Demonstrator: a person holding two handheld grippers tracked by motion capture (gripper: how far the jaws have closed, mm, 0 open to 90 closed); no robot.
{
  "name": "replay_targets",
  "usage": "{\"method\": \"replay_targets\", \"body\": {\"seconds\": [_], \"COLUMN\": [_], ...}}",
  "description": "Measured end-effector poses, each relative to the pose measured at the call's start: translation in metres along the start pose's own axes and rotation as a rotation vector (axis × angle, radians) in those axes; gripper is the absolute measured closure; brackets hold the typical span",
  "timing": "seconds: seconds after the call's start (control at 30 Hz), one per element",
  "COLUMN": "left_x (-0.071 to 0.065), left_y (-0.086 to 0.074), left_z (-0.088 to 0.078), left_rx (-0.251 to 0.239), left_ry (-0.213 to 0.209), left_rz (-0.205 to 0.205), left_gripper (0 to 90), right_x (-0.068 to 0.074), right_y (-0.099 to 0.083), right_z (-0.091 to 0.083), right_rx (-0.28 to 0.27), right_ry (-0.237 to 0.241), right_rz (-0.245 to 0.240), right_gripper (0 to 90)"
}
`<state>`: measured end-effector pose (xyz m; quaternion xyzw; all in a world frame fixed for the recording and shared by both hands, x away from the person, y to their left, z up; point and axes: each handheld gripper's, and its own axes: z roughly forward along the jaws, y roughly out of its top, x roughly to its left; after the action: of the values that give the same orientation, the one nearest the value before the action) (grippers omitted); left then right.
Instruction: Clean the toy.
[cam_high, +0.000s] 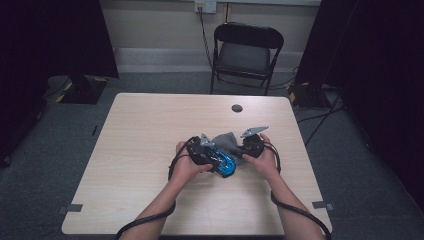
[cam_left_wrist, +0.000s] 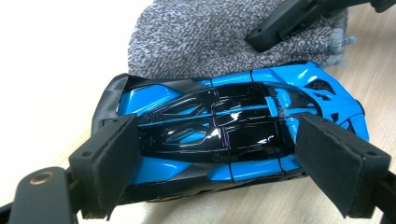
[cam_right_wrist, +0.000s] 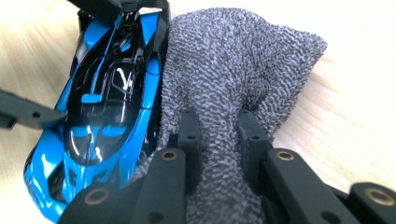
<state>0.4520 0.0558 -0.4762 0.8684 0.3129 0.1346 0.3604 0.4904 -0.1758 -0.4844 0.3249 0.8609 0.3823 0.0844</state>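
**What the views leave hidden**

In the left gripper view, the left gripper (cam_left_wrist: 219, 163) has both pads covering the ends of the blue toy car (cam_left_wrist: 219, 116), and the car's underside is out of sight. The grey cloth (cam_left_wrist: 210, 37) beyond it runs off the top edge. In the right gripper view, the right gripper (cam_right_wrist: 218, 140) hides the bunched cloth fold between its pads; the car's nose beside it is cut off.
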Motion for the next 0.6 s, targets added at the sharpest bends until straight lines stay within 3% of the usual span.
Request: {"method": "replay_targets", "body": {"seconds": [0.6], "left_x": [0.000], "left_y": [0.000], "left_z": [0.000], "left_rx": [0.000], "left_ry": [-0.001], "left_rz": [0.004], "left_gripper": [14.3], "right_x": [0.001], "right_y": [-0.020], "right_z": [-0.020], "right_rx": [-0.010], "right_ry": [0.001], "right_rz": [-0.002], "right_gripper": [75.6]}}
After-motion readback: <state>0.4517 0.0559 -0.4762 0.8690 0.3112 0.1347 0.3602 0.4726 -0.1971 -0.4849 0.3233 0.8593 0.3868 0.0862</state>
